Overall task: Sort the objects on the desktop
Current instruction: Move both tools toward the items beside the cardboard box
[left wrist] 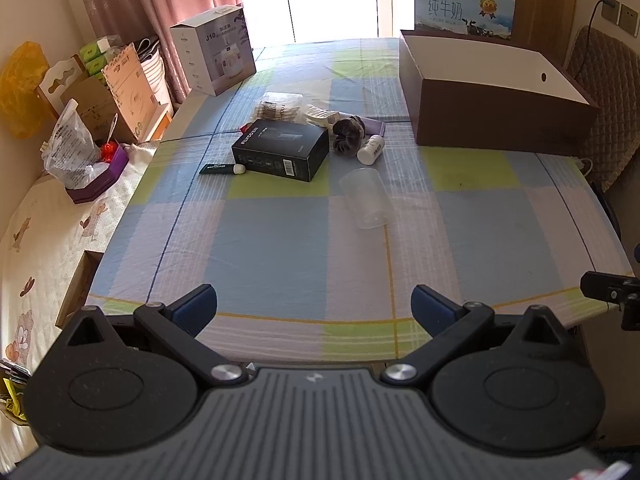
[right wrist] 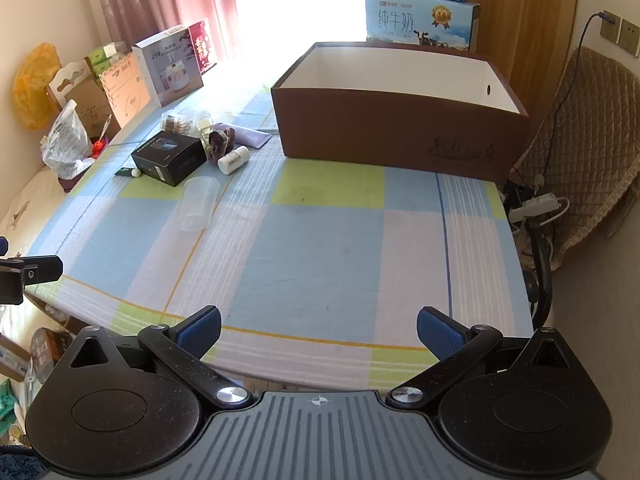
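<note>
Desktop objects wait in a loose cluster at the upper middle of the left wrist view, on the checked tablecloth (left wrist: 280,248); none is in the brown box (right wrist: 400,128) yet, as far as its visible inside shows.

Nearest to me, both tools hang over the front edge of the table. The left gripper (left wrist: 314,306) has its fingers spread wide and holds nothing. The right gripper (right wrist: 318,330) is the same, wide apart and empty.

Further in lies the clear plastic cup (left wrist: 364,200) on its side. Its long axis runs almost straight away from the grippers, tilted a little, and I think the mouth points to the far side. I judge it can roll sideways if one finger touches it first, and thin plastic may bend under a strong squeeze.

Behind it is the black carton (left wrist: 282,150), lying flat with its long side going from lower right to upper left. A green tube (left wrist: 222,168) touches its left corner. The white bottle (left wrist: 371,149) lies beside a dark scrunchie (left wrist: 348,136), so a careless reach may push the two together. Farthest are clear packets (left wrist: 278,106).
</note>
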`<state>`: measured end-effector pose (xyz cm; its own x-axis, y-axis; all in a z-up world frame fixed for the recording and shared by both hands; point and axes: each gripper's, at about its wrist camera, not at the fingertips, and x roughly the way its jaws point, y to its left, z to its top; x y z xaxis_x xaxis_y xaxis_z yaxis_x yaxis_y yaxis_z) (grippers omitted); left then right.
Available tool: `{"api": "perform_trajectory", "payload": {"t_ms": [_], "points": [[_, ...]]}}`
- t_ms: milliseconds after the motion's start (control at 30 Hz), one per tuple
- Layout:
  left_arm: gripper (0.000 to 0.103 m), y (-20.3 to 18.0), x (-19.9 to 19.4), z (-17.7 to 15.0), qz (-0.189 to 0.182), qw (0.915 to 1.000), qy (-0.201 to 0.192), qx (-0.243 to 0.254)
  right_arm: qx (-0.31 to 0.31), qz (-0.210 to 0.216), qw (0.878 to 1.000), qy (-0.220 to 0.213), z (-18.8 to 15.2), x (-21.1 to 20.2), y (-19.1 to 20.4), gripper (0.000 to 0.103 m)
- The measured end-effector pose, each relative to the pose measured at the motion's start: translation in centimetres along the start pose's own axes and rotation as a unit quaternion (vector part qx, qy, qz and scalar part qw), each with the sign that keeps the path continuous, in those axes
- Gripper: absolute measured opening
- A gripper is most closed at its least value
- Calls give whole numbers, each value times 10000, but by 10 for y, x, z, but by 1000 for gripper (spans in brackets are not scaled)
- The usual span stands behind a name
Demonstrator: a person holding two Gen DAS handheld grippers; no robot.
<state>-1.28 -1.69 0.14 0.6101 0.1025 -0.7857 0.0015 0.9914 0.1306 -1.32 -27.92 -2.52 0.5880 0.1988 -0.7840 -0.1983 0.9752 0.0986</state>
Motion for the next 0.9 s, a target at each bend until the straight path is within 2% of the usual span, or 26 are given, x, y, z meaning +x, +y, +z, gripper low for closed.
{"api": "perform_trajectory", "payload": {"t_ms": [900], "points": [[102, 12, 11, 6, -31, 9999, 104, 96, 55, -1, 10000, 78, 8, 9, 8, 101]]}}
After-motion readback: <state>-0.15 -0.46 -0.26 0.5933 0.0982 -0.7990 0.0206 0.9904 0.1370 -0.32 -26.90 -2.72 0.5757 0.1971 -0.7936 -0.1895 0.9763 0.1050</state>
